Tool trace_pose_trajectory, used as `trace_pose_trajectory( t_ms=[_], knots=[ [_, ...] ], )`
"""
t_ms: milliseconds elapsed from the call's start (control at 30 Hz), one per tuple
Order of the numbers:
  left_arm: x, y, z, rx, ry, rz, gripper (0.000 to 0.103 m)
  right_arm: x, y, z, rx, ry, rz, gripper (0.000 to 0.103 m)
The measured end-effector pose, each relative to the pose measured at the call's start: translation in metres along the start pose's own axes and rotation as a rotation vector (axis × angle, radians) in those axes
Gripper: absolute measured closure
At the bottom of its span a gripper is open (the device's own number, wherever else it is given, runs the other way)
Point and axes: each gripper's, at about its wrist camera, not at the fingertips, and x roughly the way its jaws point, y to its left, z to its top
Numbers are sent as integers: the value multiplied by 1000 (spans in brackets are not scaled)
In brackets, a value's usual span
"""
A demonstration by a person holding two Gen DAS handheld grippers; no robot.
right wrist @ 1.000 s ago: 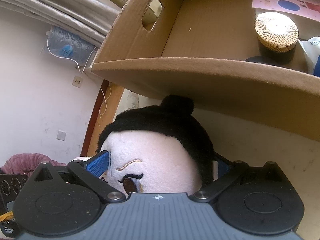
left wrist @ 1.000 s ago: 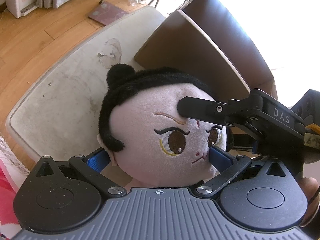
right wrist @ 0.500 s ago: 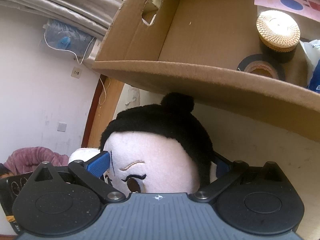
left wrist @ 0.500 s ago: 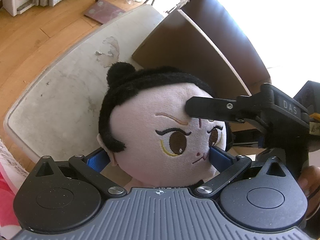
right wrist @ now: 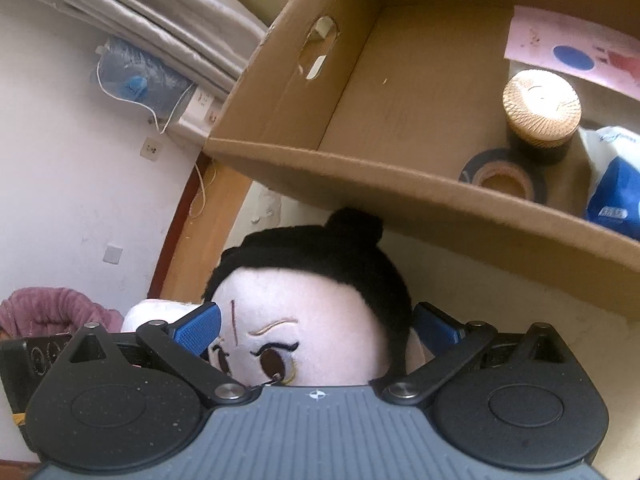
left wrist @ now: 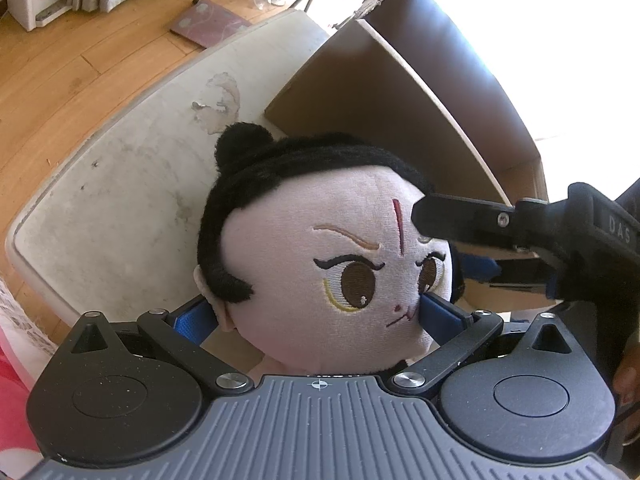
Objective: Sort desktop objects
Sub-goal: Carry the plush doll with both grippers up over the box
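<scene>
Both claws, left claw (left wrist: 318,310) and right claw (right wrist: 320,326), gripped the black-haired plush doll head (left wrist: 332,256) beside the brown cardboard box (right wrist: 400,184); I judged lifting level best.

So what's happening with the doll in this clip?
A person holds a plush doll's head with both tools at once. The left hand-held gripper clamps it at the cheeks, and the right hand-held gripper grips it across the forehead and hair. The doll is right beside an open cardboard box, which already contains a gold-lidded jar, a tape roll and a blue-and-white packet.
</scene>
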Motion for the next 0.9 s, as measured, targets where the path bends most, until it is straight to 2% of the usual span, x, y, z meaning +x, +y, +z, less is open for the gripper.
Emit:
trace_pose_trajectory(
  t_ms=[300,533,900],
  knots=[
    [0,1,-1,-10,-3,-7,0,21,1,2,0,12,1,0],
    [-6,1,-6,-53,-1,-11,0,24,-3,4,9,26,16,0],
    [-3,-3,-13,-63,49,-7,0,22,-9,5,35,28,30,0]
  ],
)
